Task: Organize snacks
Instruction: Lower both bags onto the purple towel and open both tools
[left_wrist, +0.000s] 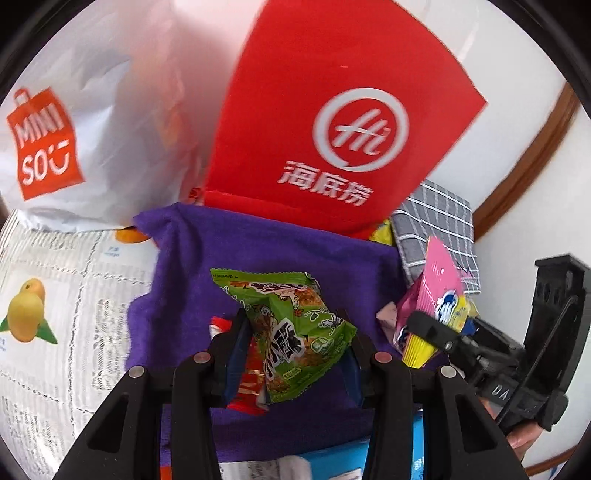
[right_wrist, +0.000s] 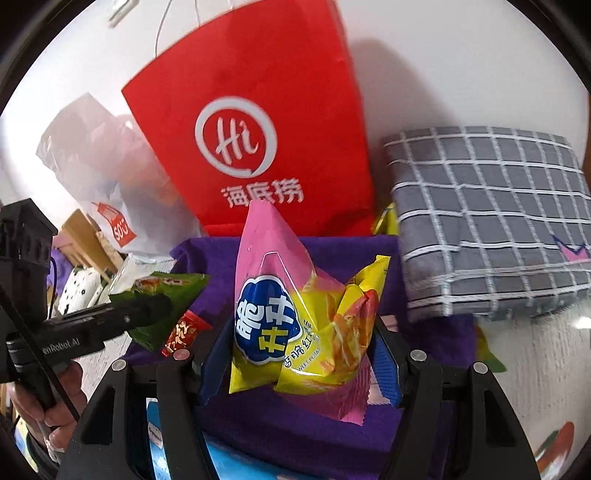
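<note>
My left gripper (left_wrist: 293, 354) is shut on a green snack packet (left_wrist: 295, 332), which stands up between the blue pads. It hangs over a purple felt bin (left_wrist: 258, 236), where a small red packet (left_wrist: 247, 373) lies under the fingers. My right gripper (right_wrist: 299, 350) is shut on a pink and yellow crisp bag (right_wrist: 273, 295) above the same purple bin (right_wrist: 207, 254). Each gripper shows in the other's view: the right one (left_wrist: 424, 325) with its pink bag (left_wrist: 436, 288) at the right, the left one (right_wrist: 147, 310) with the green packet (right_wrist: 159, 291) at the left.
A red paper bag (left_wrist: 332, 110) (right_wrist: 251, 110) stands right behind the bin. A white shopping bag (left_wrist: 74, 129) is to its left, a grey checked cushion (right_wrist: 487, 221) to its right. A fruit-printed box (left_wrist: 55, 295) lies at the left, a blue box (left_wrist: 332, 458) in front.
</note>
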